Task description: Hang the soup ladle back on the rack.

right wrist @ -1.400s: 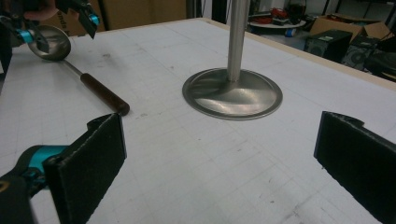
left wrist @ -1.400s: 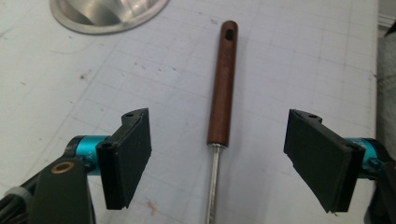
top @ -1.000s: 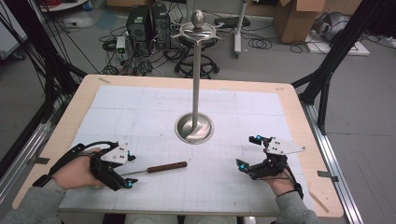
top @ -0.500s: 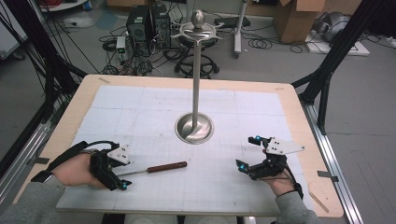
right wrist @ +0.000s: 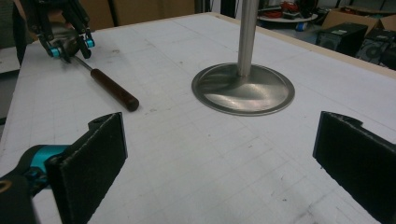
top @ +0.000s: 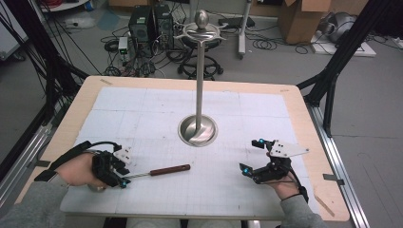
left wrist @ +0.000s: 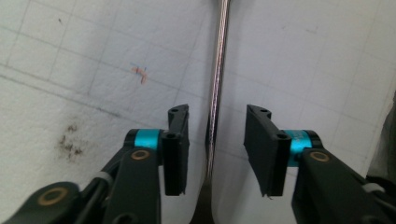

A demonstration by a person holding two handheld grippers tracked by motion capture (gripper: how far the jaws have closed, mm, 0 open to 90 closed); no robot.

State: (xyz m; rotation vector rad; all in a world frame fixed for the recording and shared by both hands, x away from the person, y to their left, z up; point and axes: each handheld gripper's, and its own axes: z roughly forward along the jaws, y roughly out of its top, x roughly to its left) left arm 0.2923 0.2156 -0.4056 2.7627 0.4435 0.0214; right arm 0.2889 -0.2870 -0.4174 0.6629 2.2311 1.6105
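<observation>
Far left of the steel stand [top: 198, 129], near the table's front edge, the left gripper [top: 122, 176] is low over the white mat [top: 157, 107]. Its jaws have just been closing in, and the thin metal shaft [left wrist: 215, 93] of the tool runs straight up the gap between them. From the left gripper view the pads sit narrow on either side of the shaft, close but with a sliver of mat showing on each side, so not pressing on it. The person's left hand [top: 76, 169] wraps the gripper body from behind.

Moving right, toward the stand: the tool's brown wooden handle [top: 169, 169] lies flat on the mat, left of and nearer the front than the stand's round base, well apart from it. The stand rises upright from mid-table.

Right of the stand, again toward the front, the right gripper [top: 252, 156] hovers with jaws spread wide and nothing between them; its own view looks across at the base between the two black pads [right wrist: 95, 156].
</observation>
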